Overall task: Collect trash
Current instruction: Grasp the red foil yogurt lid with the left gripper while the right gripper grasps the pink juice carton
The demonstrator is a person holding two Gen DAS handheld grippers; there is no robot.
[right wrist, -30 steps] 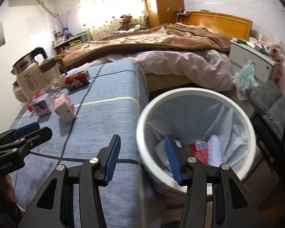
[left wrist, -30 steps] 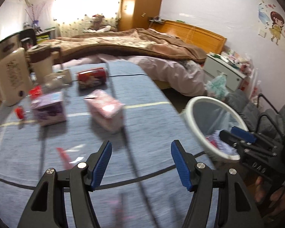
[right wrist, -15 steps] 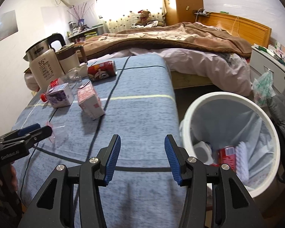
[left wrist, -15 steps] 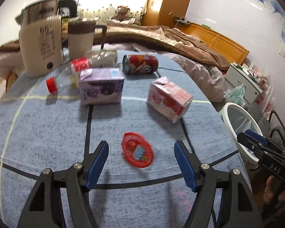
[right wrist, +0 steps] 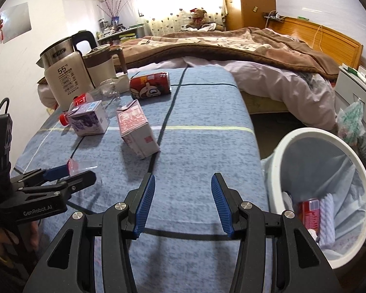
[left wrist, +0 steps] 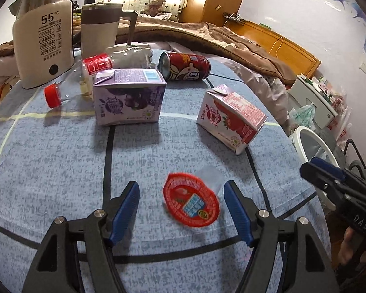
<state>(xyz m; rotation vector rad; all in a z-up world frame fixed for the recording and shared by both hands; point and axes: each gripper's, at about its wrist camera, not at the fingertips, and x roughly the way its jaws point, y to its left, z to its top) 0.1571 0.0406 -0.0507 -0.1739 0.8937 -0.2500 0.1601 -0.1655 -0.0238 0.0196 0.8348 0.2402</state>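
Blue checked cloth covers the desk [left wrist: 61,161] in a bedroom, bed just behind. Left gripper [left wrist: 181,210], jaws just opened wider and apart, straddles a clear plastic jelly cup with red foil lid [left wrist: 191,201], probably next for the white round lined bin [right wrist: 290,141] beside the desk. Right gripper [right wrist: 183,202] hangs apart, empty.
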